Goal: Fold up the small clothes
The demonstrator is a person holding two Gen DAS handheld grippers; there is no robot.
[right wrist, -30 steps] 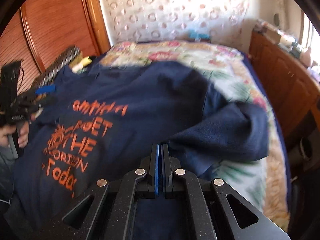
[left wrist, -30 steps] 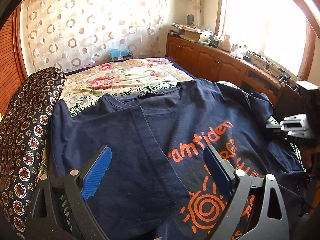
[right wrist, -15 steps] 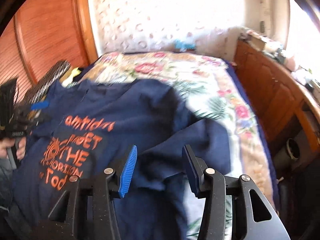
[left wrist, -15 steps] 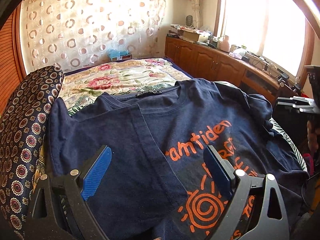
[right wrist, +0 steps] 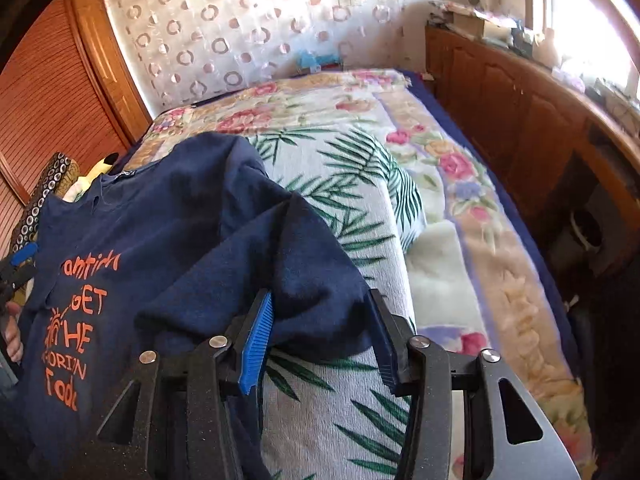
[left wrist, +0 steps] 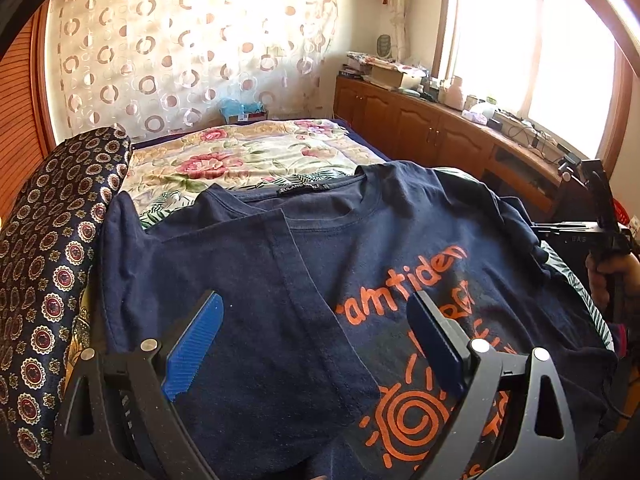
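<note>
A navy T-shirt (left wrist: 400, 240) with orange lettering lies front up on the flowered bed cover (left wrist: 240, 160). One sleeve (left wrist: 240, 280) is folded in over the chest. My left gripper (left wrist: 316, 296) hovers open just above that fold, with nothing between its blue pads. In the right wrist view the shirt's other sleeve (right wrist: 312, 272) lies bunched at the shirt's (right wrist: 160, 220) right side. My right gripper (right wrist: 320, 294) straddles the sleeve's hem. Its jaws are closing with the cloth between them, and the pads do not visibly press on it.
A dark patterned bolster (left wrist: 48, 260) lies along the bed's left edge. Wooden cabinets (right wrist: 520, 120) with a cluttered top run along the right, under the window. Bare bed cover (right wrist: 400, 160) stretches beyond the shirt. A person's hand (left wrist: 600, 276) holds the right gripper's handle.
The right gripper, shut a second ago, has opened and slid right to the loose sleeve, which now sits between its jaws. The left gripper has stayed put.
</note>
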